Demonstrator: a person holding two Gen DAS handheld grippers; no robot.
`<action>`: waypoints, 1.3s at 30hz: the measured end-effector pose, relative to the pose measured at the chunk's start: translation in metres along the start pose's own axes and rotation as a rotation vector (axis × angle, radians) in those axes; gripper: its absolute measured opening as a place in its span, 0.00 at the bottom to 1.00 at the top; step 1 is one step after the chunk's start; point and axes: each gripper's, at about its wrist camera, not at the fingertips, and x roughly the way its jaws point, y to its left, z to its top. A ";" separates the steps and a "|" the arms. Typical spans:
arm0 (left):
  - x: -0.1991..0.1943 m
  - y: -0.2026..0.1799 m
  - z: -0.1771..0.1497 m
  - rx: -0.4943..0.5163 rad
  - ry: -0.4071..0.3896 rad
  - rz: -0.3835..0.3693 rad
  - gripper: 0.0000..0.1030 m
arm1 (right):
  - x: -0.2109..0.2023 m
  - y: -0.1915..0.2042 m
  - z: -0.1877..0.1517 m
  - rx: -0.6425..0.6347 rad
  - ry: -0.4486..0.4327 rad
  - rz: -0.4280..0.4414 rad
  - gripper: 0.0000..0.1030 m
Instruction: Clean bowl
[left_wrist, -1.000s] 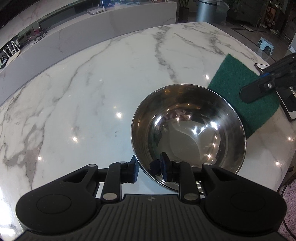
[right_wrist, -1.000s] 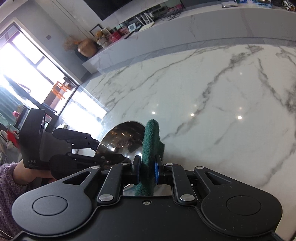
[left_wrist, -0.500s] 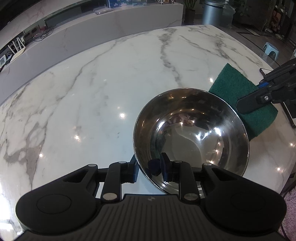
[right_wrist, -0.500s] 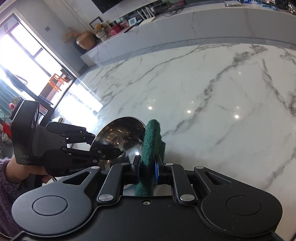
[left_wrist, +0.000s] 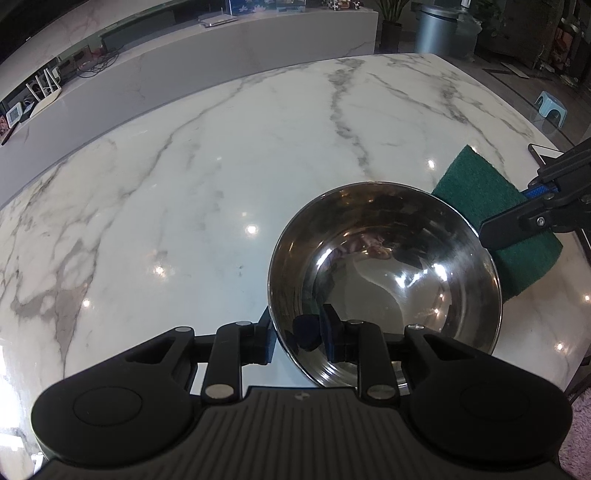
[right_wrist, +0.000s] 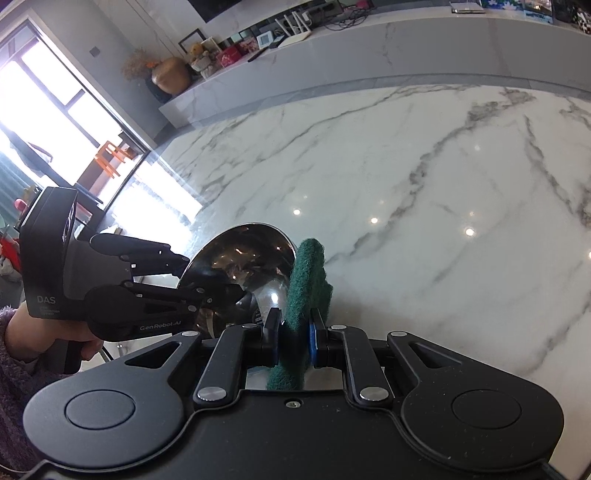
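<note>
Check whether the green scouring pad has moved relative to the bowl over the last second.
No real move. In the left wrist view the green scouring pad, clamped in the right gripper, stays just outside the bowl rim, on its far right side.

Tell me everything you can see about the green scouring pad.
The green scouring pad is a flat, thin sheet of coarse, fuzzy fibre, dark green, with a rounded corner. The right gripper is shut on it, pinching its faces so it stands on edge. It sits just beside the rim of the steel bowl, outside it, above the marble table. Whether it touches the bowl is unclear.
</note>
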 end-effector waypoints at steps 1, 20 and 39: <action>0.000 0.000 0.000 -0.003 0.000 -0.001 0.22 | 0.000 0.000 0.000 0.001 -0.003 -0.005 0.13; 0.000 0.006 0.003 -0.101 -0.022 0.017 0.23 | -0.003 -0.020 -0.020 0.131 -0.053 -0.244 0.13; 0.000 -0.001 0.001 -0.119 -0.008 0.035 0.48 | 0.010 -0.016 -0.035 0.040 -0.040 -0.456 0.49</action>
